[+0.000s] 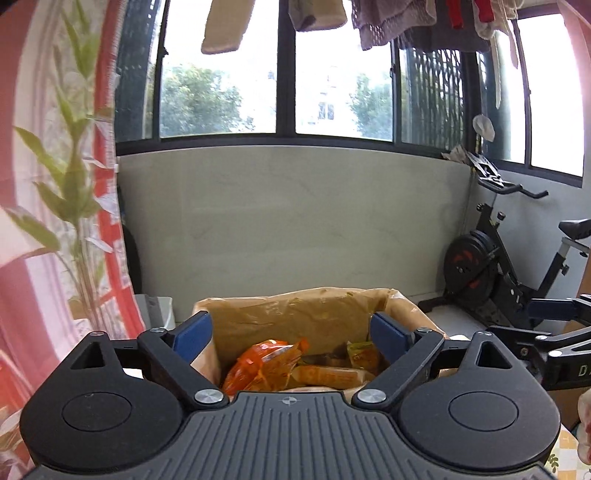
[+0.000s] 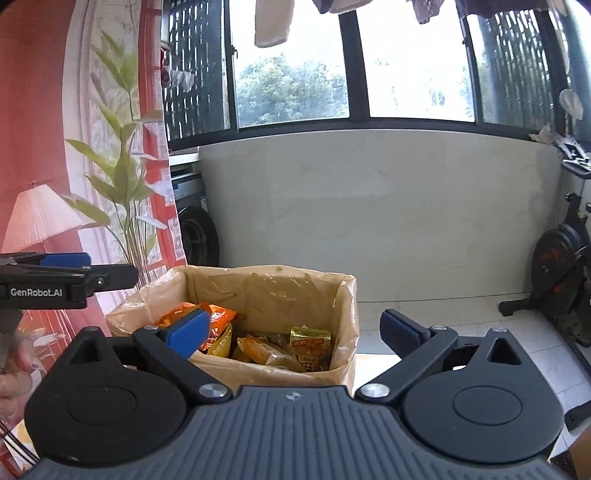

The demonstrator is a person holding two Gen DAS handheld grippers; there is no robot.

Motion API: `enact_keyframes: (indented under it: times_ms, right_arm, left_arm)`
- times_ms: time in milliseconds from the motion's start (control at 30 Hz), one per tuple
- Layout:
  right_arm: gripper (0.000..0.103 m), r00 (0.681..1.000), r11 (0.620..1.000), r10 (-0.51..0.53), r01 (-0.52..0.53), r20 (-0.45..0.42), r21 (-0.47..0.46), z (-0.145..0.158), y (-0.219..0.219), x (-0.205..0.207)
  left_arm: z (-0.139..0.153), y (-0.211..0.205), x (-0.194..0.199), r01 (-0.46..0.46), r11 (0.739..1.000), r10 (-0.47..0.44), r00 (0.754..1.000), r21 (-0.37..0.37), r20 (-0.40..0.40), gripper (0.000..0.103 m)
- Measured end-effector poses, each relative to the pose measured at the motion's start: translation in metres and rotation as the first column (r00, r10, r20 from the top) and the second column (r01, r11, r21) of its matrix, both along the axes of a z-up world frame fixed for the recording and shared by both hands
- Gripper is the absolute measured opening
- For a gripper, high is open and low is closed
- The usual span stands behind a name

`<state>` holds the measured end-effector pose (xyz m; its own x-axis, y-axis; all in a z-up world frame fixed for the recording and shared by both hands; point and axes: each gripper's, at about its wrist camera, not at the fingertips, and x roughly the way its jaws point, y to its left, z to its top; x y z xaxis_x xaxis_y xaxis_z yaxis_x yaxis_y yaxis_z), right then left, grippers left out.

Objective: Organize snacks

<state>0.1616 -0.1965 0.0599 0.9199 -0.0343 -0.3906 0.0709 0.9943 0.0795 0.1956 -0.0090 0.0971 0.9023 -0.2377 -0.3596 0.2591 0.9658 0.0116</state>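
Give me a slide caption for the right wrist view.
Open right claw above a plastic-lined box of snack packets, nothing held.

The window (image 1: 280, 74) spans the back wall, with trees beyond the glass. Laundry (image 1: 406, 26) hangs in front of its top edge. Below it runs a pale wall panel (image 1: 295, 221). Left of the window hangs a red curtain (image 1: 44, 147) printed with leaves and a lamp (image 2: 40, 218). Right of the window stands an exercise bike (image 1: 491, 266) on the tiled floor (image 2: 461, 332).
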Motion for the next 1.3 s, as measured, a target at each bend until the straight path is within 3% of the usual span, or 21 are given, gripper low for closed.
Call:
enact_keyframes:
  times_ms: [200, 400, 700, 967, 1300]
  right_arm:
    - [0.103, 0.999, 0.999, -0.044, 0.044, 0.01, 0.017, 0.007, 0.014, -0.028]
    - [0.103, 0.998, 0.998, -0.06, 0.06, 0.012, 0.03, 0.009, 0.029, -0.056]
    - [0.103, 0.996, 0.996, -0.085, 0.084, 0.031, 0.036, 0.018, 0.045, -0.086]
    - [0.103, 0.996, 0.996, -0.091, 0.09, 0.014, 0.027, 0.018, 0.053, -0.094]
    - [0.103, 0.995, 0.995, -0.1, 0.099, 0.018, 0.015, 0.023, 0.058, -0.099]
  left_arm:
    - [0.005, 0.015, -0.036, -0.045, 0.999, 0.046, 0.999, -0.029, 0.016, 0.096]
    - [0.009, 0.026, -0.073, -0.109, 0.994, 0.108, 0.993, 0.004, 0.051, 0.097]
    - [0.02, 0.05, -0.113, -0.175, 0.984, 0.176, 0.983, -0.012, 0.053, 0.097]
    - [0.029, 0.058, -0.131, -0.195, 0.981, 0.194, 0.976, 0.002, 0.101, 0.097]
    - [0.029, 0.062, -0.127, -0.175, 0.985, 0.174, 0.979, 0.002, 0.103, 0.097]
